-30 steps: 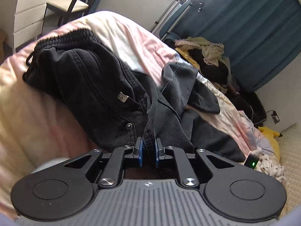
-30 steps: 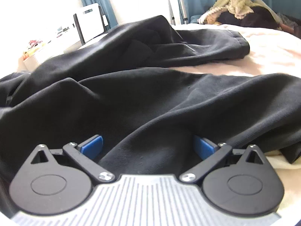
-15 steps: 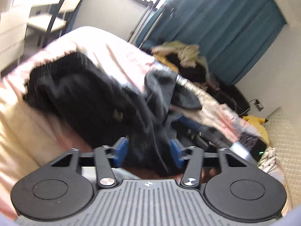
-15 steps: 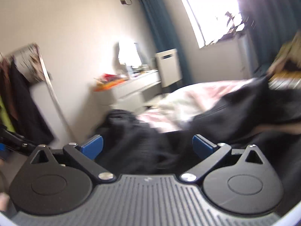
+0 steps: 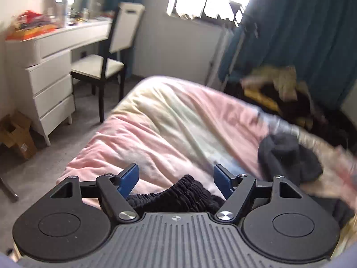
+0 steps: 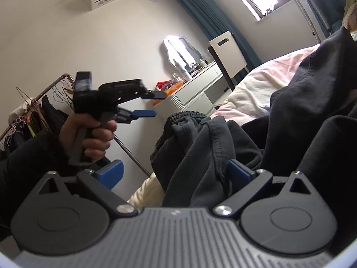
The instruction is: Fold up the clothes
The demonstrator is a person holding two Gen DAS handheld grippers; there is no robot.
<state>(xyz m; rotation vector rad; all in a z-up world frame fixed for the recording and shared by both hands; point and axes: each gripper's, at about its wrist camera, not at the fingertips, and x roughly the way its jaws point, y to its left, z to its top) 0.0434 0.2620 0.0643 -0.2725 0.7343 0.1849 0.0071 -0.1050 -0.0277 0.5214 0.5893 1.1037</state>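
Note:
Black trousers lie bunched on the pink bed cover point(image 5: 169, 120). In the left wrist view their ribbed waistband point(image 5: 178, 193) sits just below my open left gripper point(image 5: 176, 178), between its blue pads without being gripped. In the right wrist view the dark trousers point(image 6: 200, 147) are heaped in front of my open right gripper point(image 6: 176, 174), with cloth draped over the right pad point(image 6: 239, 172). My left gripper also shows there point(image 6: 149, 103), held in a hand, jaws apart and empty, up left of the waistband. A separate dark garment point(image 5: 287, 156) lies at the right on the bed.
A white drawer unit point(image 5: 44, 84) and a chair point(image 5: 107, 64) stand left of the bed. A pile of clothes point(image 5: 281, 91) sits at the far right by the blue curtain point(image 5: 301, 26). A clothes rack point(image 6: 33, 111) stands at the left in the right wrist view.
My left gripper has let go of the trousers, opened wide and lifted away towards the waistband end. My right gripper has swung left and up from lying on the cloth.

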